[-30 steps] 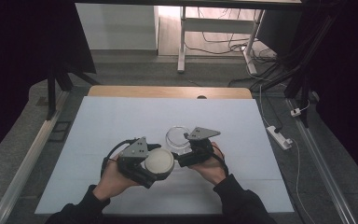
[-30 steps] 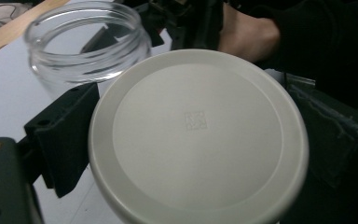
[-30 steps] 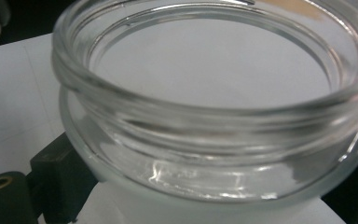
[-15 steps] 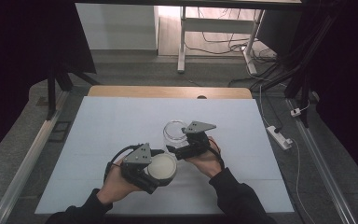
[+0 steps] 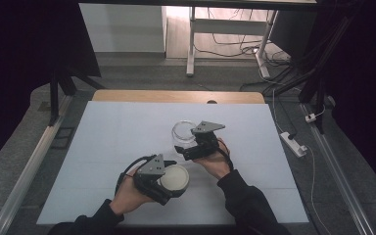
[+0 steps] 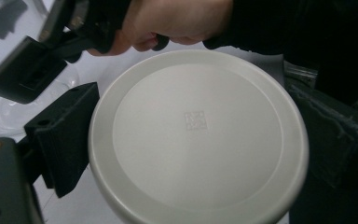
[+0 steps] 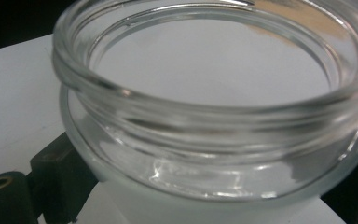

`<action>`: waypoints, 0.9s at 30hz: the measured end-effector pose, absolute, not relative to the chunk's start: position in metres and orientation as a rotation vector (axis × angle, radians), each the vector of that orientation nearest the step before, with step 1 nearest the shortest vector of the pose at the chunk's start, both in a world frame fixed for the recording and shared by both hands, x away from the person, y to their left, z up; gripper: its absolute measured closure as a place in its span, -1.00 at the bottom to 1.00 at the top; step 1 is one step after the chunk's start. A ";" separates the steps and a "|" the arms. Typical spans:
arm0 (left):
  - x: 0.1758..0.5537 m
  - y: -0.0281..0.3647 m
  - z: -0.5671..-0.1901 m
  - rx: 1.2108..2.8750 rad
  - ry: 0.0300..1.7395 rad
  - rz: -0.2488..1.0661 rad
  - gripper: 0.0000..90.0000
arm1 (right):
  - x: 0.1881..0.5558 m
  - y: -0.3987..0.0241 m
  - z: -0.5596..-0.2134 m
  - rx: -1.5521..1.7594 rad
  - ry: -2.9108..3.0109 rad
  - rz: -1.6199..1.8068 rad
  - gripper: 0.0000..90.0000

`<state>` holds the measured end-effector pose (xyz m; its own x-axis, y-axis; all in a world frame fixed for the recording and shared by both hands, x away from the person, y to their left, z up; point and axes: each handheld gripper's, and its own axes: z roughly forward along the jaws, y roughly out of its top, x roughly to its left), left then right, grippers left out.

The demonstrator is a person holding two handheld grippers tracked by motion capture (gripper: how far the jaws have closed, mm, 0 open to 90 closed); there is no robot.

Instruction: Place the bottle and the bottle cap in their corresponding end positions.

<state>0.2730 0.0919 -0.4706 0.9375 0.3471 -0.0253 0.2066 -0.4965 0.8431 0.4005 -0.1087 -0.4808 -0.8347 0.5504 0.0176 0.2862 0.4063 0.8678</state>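
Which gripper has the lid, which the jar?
The left gripper is clamped on the flat white lid. The right gripper grips the open clear glass jar, which has no lid on it.

Glass jar point(image 5: 183, 131): clear, round, wide-mouthed, threaded neck, thick rim. It was empty and uncapped, the white table surface showing through its bottom. It stood upright on the table, right of centre, with the mouth up. In the right gripper view the jar point(image 7: 214, 102) sat between two black jaws at its lower body.

Lid point(image 5: 174, 180): white, round plastic disc with a raised rim and a flat centre bearing a small embossed square mark point(image 6: 196, 120). It was off the jar, nearer the person and to the left of it, apart from it. It was held by its edge between two black jaws, face tilted up
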 end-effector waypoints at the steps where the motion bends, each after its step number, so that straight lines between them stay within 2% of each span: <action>1: 0.274 0.091 -0.472 2.108 0.393 0.178 -0.82 | 0.402 -0.108 -0.481 0.732 2.395 1.392 -0.85; 27: 0.307 0.081 -0.513 2.155 0.427 0.181 -0.82 | 0.441 -0.089 -0.496 0.786 2.367 1.345 -0.85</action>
<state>0.3075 0.0806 -0.5128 0.9295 0.3677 -0.0283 0.2352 -0.5320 0.8135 0.4410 -0.0885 -0.4956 -0.8027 0.5963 0.0038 0.3084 0.4096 0.8586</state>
